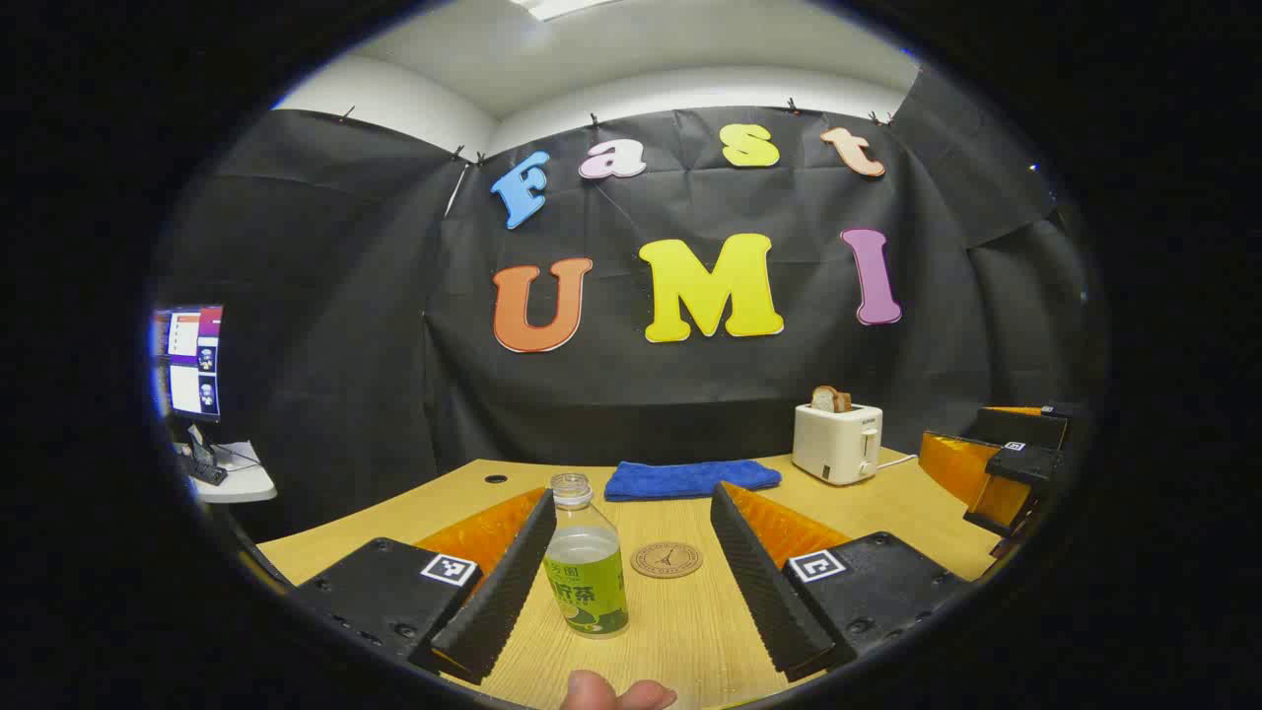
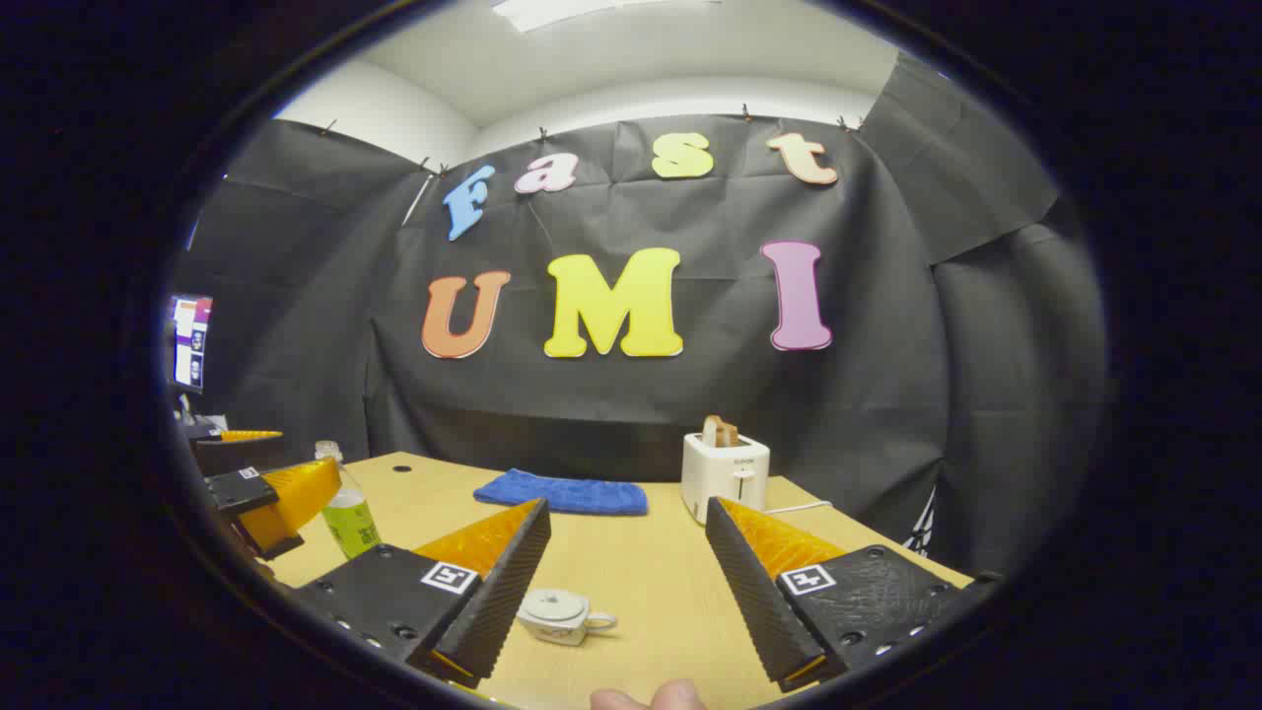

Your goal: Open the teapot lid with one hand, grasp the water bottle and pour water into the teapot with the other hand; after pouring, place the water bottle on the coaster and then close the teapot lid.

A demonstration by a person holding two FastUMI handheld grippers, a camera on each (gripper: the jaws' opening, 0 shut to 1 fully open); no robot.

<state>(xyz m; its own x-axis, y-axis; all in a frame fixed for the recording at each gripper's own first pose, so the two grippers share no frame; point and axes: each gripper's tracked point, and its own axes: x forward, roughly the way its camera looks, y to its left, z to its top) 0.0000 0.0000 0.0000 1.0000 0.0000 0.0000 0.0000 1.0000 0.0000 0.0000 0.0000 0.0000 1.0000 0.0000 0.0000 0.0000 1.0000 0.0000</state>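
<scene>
A clear water bottle (image 1: pixel 587 567) with a green label and no cap stands upright on the wooden table (image 1: pixel 690 631), partly filled. It sits between the fingers of my left gripper (image 1: pixel 636 656), close to the left finger; the gripper is open. The round brown coaster (image 1: pixel 666 559) lies just right of the bottle. In the right gripper view, a small white teapot (image 2: pixel 557 616) with its lid on rests on the table just ahead of my open right gripper (image 2: pixel 621 656), near its left finger. The bottle (image 2: pixel 350 518) and the left gripper (image 2: pixel 266 493) show far left.
A folded blue cloth (image 1: pixel 690 479) lies at the table's back. A white toaster (image 1: pixel 837 442) holding a bread slice stands at the back right. The right gripper (image 1: pixel 1006 463) shows at the far right. A monitor (image 1: pixel 187 360) stands off the table, left.
</scene>
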